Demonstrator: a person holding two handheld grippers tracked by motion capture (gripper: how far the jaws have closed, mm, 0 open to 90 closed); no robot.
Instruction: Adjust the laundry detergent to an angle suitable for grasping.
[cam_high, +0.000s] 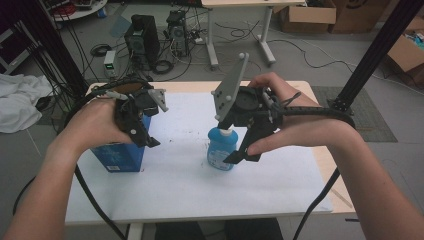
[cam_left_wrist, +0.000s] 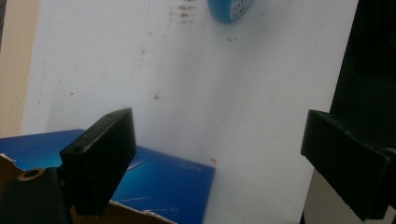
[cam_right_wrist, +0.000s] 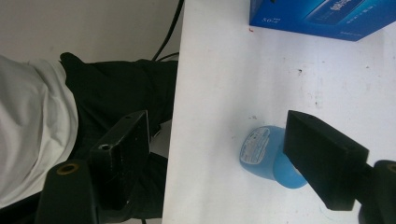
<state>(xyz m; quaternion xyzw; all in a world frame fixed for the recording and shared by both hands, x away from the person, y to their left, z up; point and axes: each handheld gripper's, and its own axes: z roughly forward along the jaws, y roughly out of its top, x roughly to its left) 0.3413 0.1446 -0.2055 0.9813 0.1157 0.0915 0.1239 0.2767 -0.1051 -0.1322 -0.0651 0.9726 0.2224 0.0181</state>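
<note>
High view: both hands up over the white surface (cam_high: 200, 190), left tongs (cam_high: 142, 131) hanging above the open blue box (cam_high: 120, 156), jaws spread with nothing between them. Right tongs (cam_high: 240, 150) gape wide too, poised right over the blue bottle (cam_high: 220, 149), which stands upright mid-surface, well apart from the box, white cap on top. Neither jaw touches it.
</note>
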